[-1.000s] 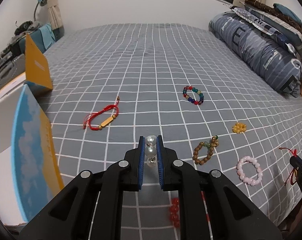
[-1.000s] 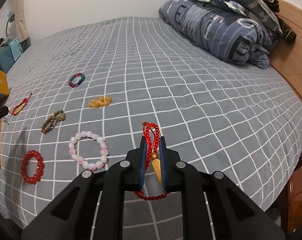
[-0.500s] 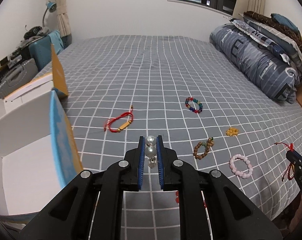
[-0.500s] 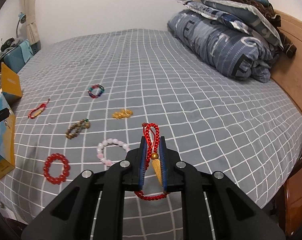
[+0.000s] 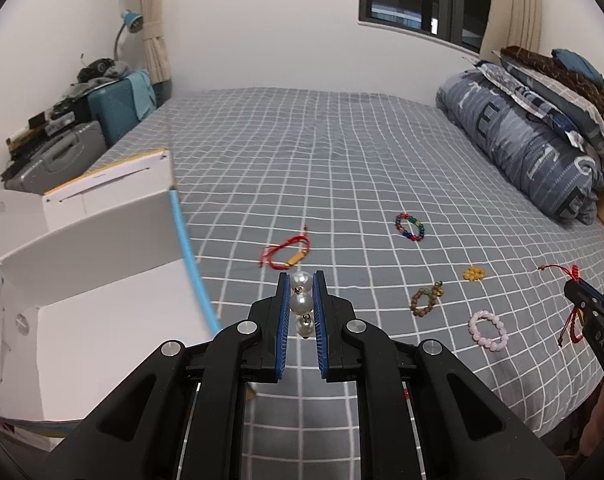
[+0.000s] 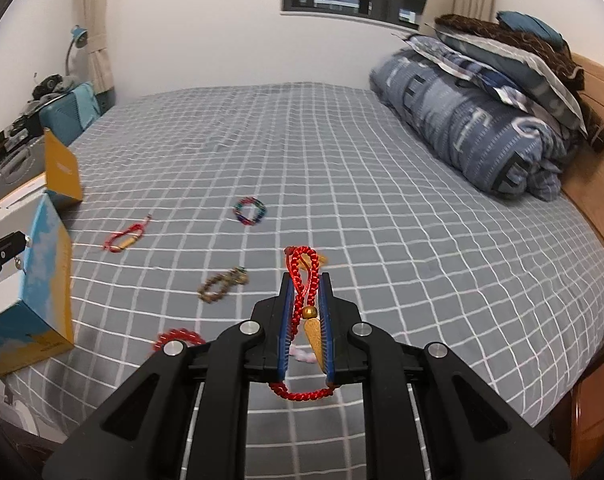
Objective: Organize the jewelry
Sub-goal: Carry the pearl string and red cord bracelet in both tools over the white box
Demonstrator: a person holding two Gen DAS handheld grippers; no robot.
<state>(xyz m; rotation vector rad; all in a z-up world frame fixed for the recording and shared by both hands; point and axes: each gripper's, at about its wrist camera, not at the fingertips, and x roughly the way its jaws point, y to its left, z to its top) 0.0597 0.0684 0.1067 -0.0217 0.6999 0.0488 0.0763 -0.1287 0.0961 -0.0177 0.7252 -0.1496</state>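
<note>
The left gripper (image 5: 302,292) is pinching a pearl strand (image 5: 303,302) between its blue pads, three pearls showing in a line in the gap. The right gripper (image 6: 306,300) is pinching a red braided cord bracelet (image 6: 302,276) with a gold bead and a gold leaf charm; one loop is projecting past the fingertips and another is hanging below the jaws.

Both grippers are hovering above a bed (image 5: 341,152) covered in a grey sheet with a white grid. The following items are lying loose on the sheet, each apart from the others:
- a red cord bracelet with a gold bar (image 5: 286,252), just beyond the left fingertips;
- a multicoloured bead bracelet (image 5: 409,227), further out;
- a small yellow bead cluster (image 5: 474,273);
- a brown wooden bead bracelet (image 5: 425,300);
- a pink bead bracelet (image 5: 487,330);
- a red bead bracelet (image 6: 178,338), blurred, near the front edge.

An open white box (image 5: 82,280) with blue-and-orange outer walls is standing at the left edge of the bed, its raised flap lying close beside the left gripper. A folded blue quilt (image 5: 521,148) with stacked pillows is occupying the right side, against a wooden headboard (image 6: 593,152). Suitcases (image 5: 114,108) and clutter are standing beyond the left edge. The middle and far part of the sheet is lying flat and unobstructed.
</note>
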